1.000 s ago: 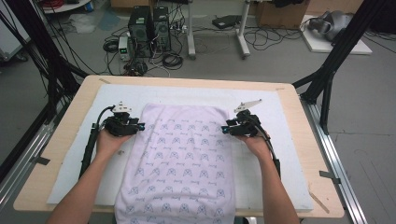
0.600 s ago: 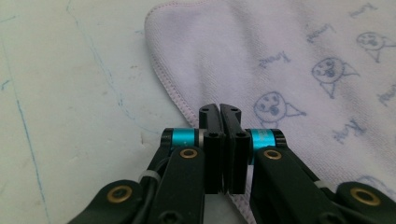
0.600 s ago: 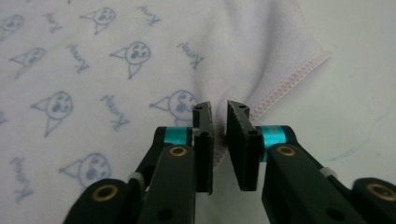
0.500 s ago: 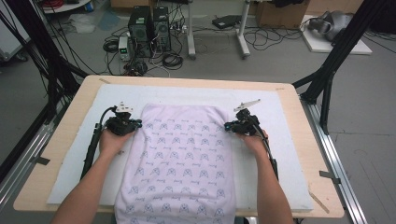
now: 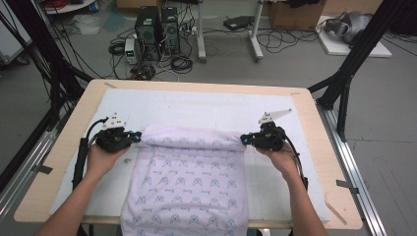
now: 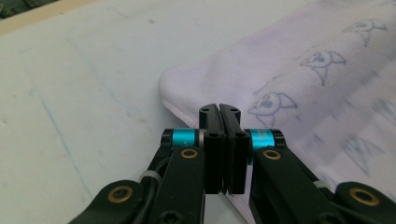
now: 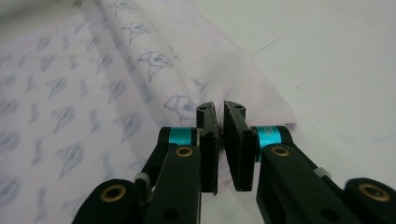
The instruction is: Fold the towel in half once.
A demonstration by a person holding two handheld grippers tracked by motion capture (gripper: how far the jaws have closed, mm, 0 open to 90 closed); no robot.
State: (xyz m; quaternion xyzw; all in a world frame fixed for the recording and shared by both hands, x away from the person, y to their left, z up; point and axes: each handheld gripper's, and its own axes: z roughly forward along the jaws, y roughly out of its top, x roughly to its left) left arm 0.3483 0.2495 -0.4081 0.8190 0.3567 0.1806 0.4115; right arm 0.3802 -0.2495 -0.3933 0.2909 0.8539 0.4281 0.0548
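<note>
Towel (image 5: 189, 172) far edge now folds toward frame bottom; both hand-held grippers (image 5: 136, 138) (image 5: 244, 140) clamped on corners; next: draw it nearer, aligned

Soft cloth, hard black plastic, pale wood

The pale lilac cloth towel with small printed blue-grey animal faces (image 5: 189, 172) in the middle of the high view looks soft, matt and a little fuzzy, with a stitched hem along its edge. The white mat (image 5: 196, 110) under it looks smooth and dull, with faint scuff lines. The light wooden table (image 5: 64, 147) at the frame's edges is smooth and matt. The left gripper (image 6: 219, 109) and right gripper (image 7: 219, 108) have matt black plastic jaws, shiny turquoise metal rings and small brass-coloured rivets that glint.
</note>
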